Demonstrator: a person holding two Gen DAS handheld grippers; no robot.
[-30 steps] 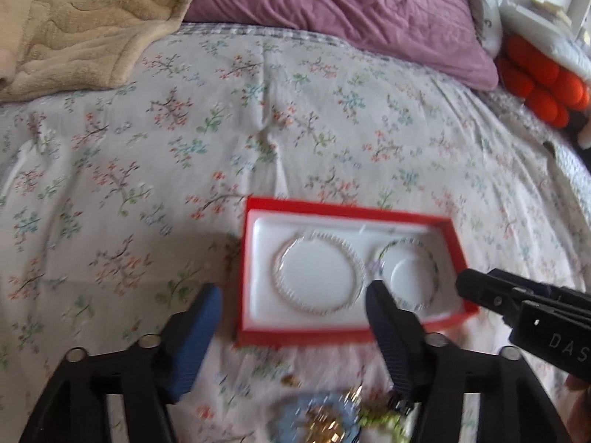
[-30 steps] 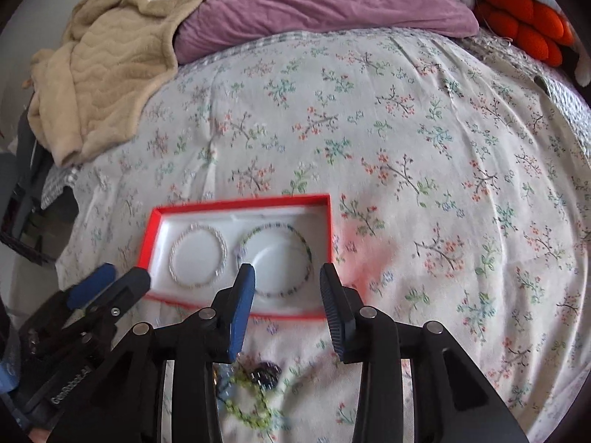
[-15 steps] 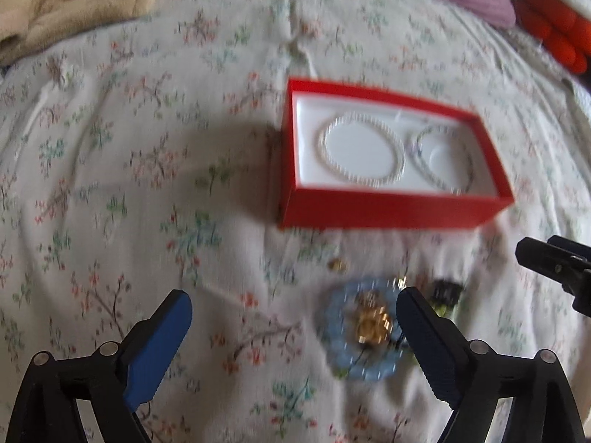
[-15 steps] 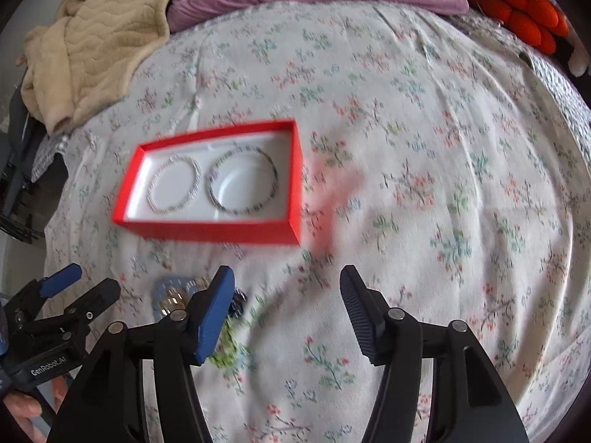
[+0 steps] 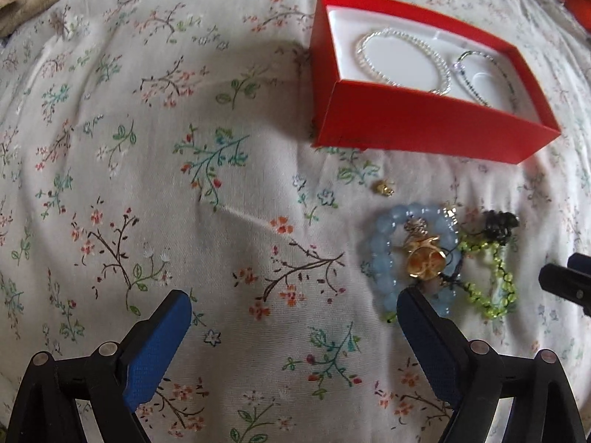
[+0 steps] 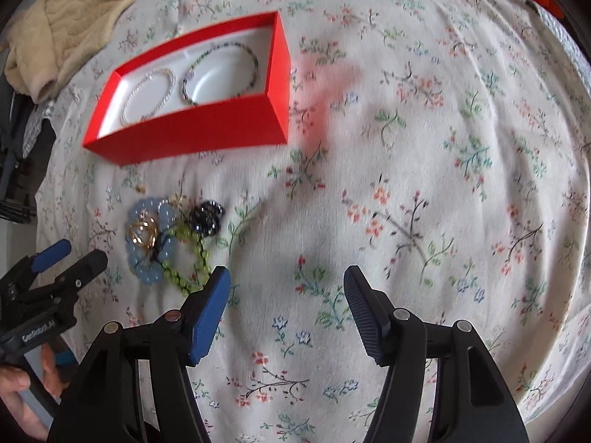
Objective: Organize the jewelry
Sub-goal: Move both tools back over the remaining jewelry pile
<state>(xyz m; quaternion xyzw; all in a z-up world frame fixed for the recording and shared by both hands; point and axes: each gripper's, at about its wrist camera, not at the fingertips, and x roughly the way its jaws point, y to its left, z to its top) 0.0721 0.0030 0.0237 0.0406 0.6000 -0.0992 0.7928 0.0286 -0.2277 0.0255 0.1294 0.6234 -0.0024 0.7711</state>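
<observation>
Left wrist view: left gripper [image 5: 293, 319] spread wide over floral bedspread [image 5: 155, 170].
Right gripper [image 6: 287, 289] likewise spread, gripping nothing; jewelry pile [image 6: 168, 234] near red box [image 6: 192, 136].

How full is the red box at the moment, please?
Partly full: the red box holds two bracelets, one pearly and one dark-beaded.

Black tool [image 6: 286, 295] frames carry blue ribbed pads [image 6: 208, 308] and silver screws.
</observation>
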